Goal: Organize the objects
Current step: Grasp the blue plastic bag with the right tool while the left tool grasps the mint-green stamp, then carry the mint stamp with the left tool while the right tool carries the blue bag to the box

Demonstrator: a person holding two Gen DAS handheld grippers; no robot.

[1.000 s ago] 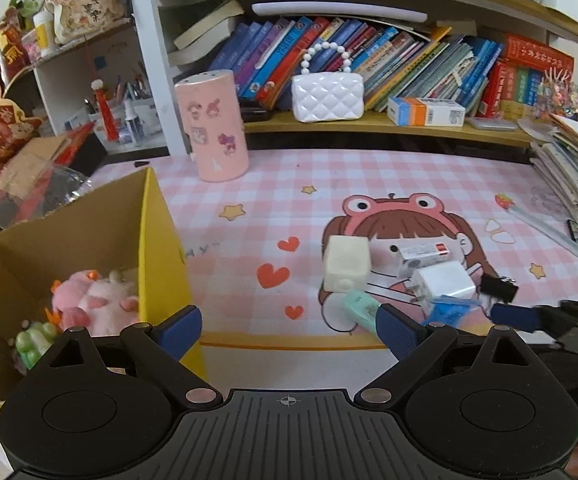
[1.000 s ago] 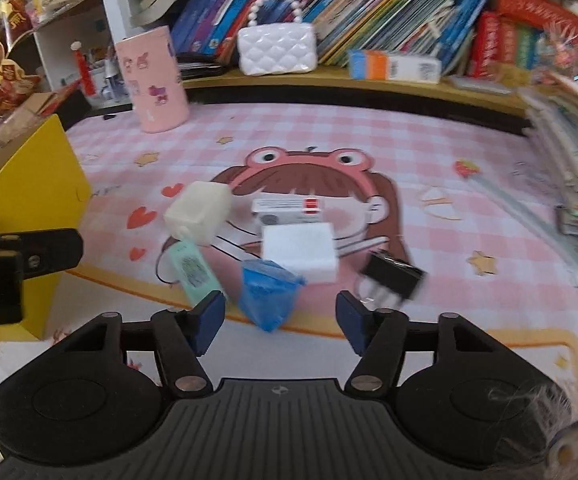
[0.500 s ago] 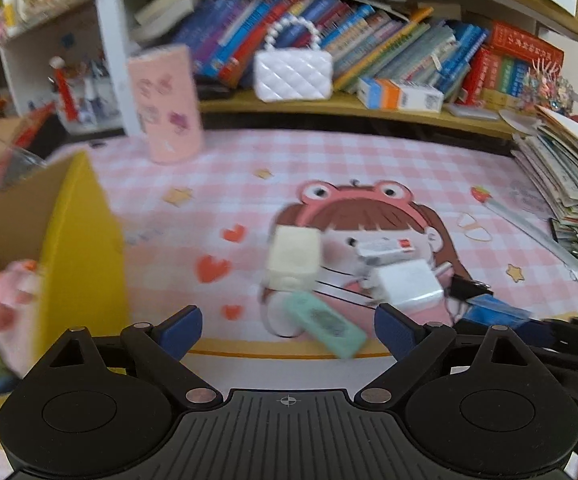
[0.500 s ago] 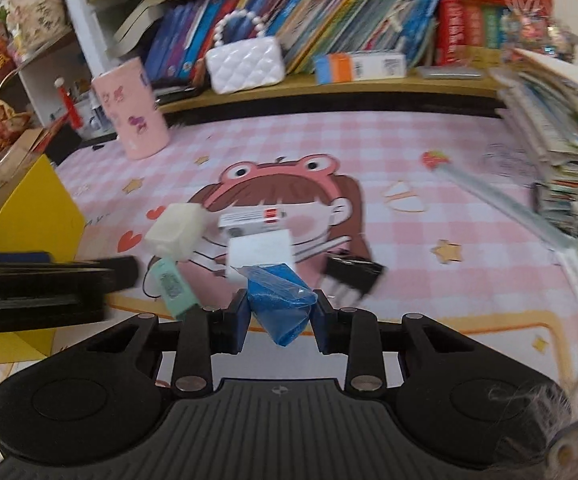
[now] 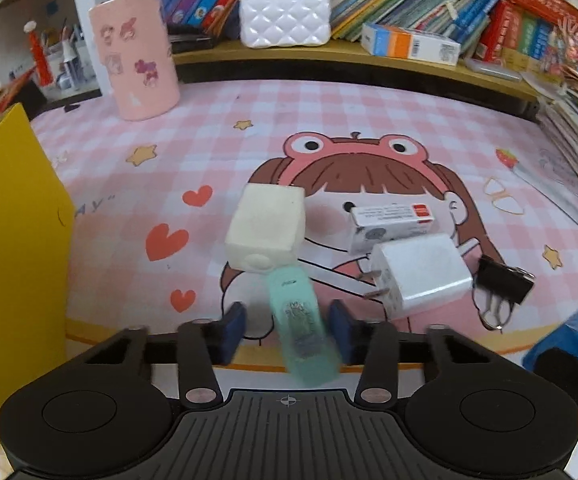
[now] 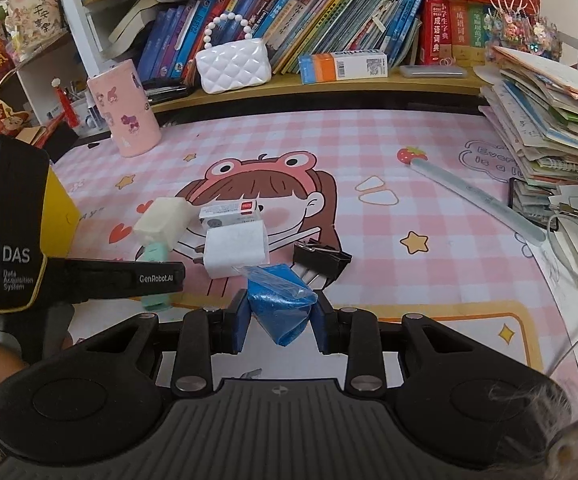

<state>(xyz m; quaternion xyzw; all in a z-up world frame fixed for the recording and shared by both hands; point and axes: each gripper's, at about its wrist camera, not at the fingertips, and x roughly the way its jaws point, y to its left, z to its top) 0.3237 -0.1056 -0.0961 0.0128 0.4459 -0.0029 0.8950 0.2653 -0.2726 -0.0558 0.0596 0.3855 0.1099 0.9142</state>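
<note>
On the pink cartoon mat lie a cream cube (image 5: 265, 232), a white charger (image 5: 421, 276), a small white box with a red label (image 5: 393, 222) and a black binder clip (image 5: 503, 284). A mint green stick-shaped item (image 5: 301, 328) lies between the blue pads of my left gripper (image 5: 287, 334). Its jaws are closing; the right pad is at the item and a gap shows on the left. My right gripper (image 6: 279, 320) is shut on a crumpled blue packet (image 6: 281, 304), held just above the mat's near edge.
A yellow cardboard box (image 5: 9, 240) stands at the left. A pink cylinder (image 5: 139, 52) stands at the back, and a white quilted purse (image 5: 285, 18) and books sit on the low shelf. A tall paper stack (image 6: 549, 112) and a ruler (image 6: 481, 200) are at the right.
My left gripper swung from above the yellow box over to the mint item, sank, and narrowed its jaws around it. My right gripper shut on the blue packet and drew it off the mat.
</note>
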